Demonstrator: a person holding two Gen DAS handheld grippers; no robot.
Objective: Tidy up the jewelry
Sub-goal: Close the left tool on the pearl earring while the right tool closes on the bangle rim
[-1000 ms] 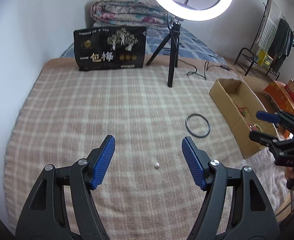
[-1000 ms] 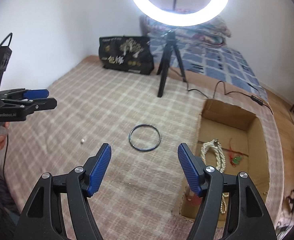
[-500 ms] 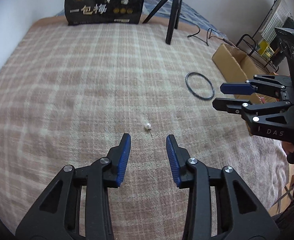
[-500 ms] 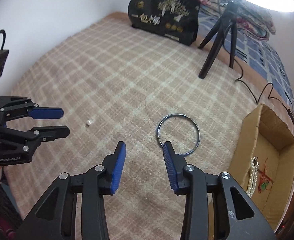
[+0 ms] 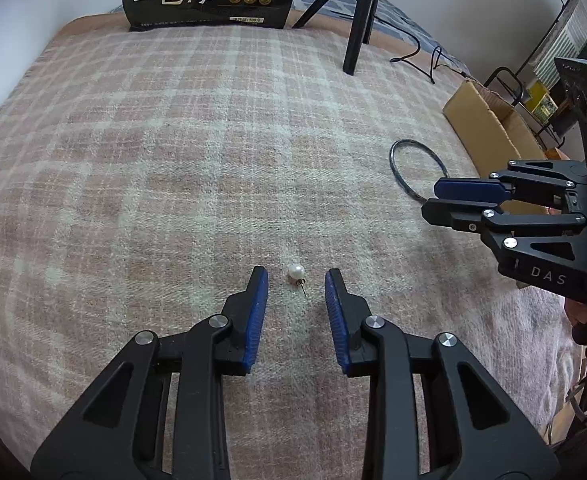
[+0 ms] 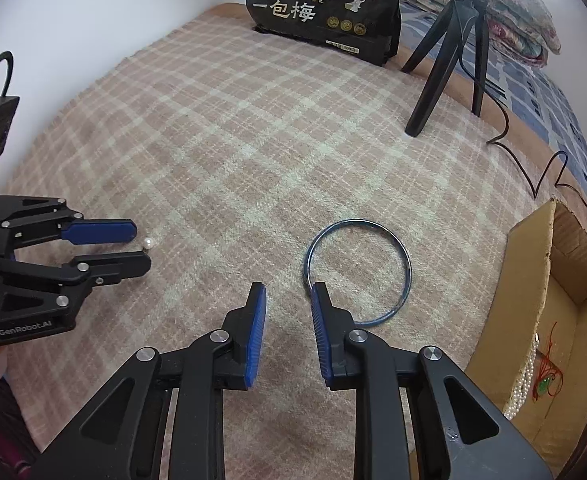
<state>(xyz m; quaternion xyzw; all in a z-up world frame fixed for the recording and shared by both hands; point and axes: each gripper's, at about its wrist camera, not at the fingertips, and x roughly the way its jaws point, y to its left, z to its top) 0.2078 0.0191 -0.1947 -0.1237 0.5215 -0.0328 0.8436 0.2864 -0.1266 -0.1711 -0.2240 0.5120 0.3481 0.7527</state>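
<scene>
A small pearl stud earring (image 5: 296, 271) lies on the plaid blanket, just ahead of and between the tips of my left gripper (image 5: 296, 280), which is open and low over it. The earring also shows in the right wrist view (image 6: 148, 243). A dark blue bangle (image 6: 358, 272) lies flat on the blanket; its near left rim sits at the right finger of my right gripper (image 6: 288, 294), which is open with a narrow gap and empty. The bangle also shows in the left wrist view (image 5: 416, 171), partly hidden behind the right gripper (image 5: 449, 200).
A cardboard box (image 6: 533, 276) at the right holds a pearl necklace (image 6: 523, 388) and a red-thread piece (image 6: 549, 376). A black printed bag (image 6: 321, 8) and a tripod (image 6: 449, 60) with its cable (image 6: 533, 168) stand at the far edge.
Both grippers have dropped lower and moved forward. The left one has closed in on the earring, the right one on the bangle's near rim. Both jaw gaps narrowed since a second ago.
</scene>
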